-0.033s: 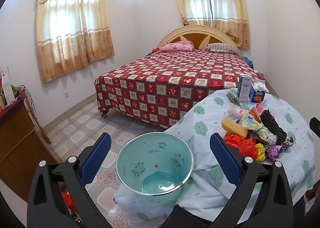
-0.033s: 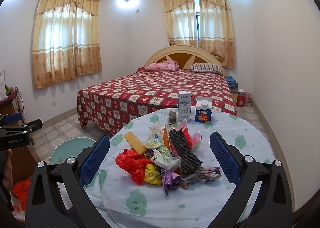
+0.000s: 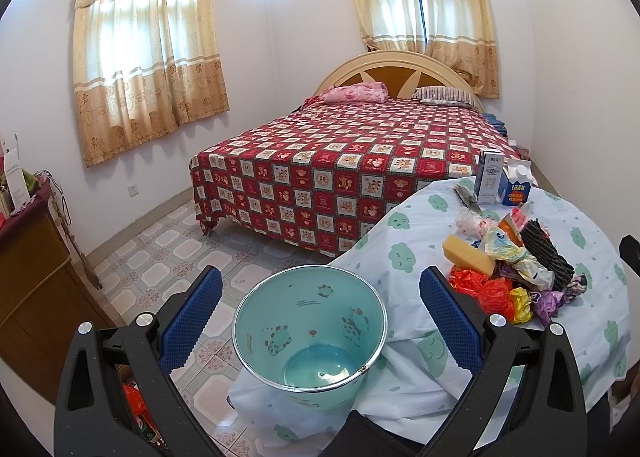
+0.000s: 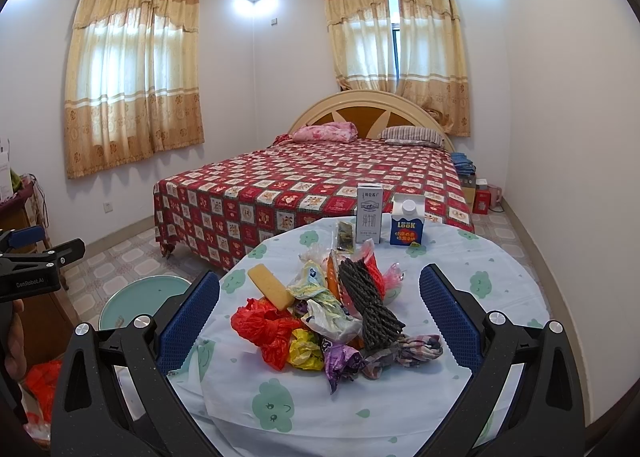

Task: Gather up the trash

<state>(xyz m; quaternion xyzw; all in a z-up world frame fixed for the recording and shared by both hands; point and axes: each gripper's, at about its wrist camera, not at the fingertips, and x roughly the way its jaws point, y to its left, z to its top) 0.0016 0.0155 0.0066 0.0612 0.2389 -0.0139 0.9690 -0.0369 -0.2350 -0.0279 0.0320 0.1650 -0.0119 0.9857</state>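
Observation:
A pile of trash [image 4: 320, 317] lies on the round table's cloud-print cloth [image 4: 480, 277]: a red plastic bag [image 4: 264, 325], a yellow sponge [image 4: 270, 291], a black mesh roll [image 4: 366, 297], and yellow and purple wrappers. My right gripper [image 4: 320, 305] hovers open just in front of the pile, its jaws wide on either side. An empty teal bin [image 3: 312, 329] stands on the floor against the table's left edge. Above it, my left gripper [image 3: 320, 309] is open and holds nothing. The pile [image 3: 512, 269] also shows to the right in the left wrist view.
Two milk cartons [image 4: 369, 219] [image 4: 407, 225] stand at the table's far edge. A bed with a red patterned cover [image 4: 320, 177] fills the room behind. A wooden cabinet [image 3: 32, 277] stands at left, with a red bag [image 4: 40, 381] on the floor by it.

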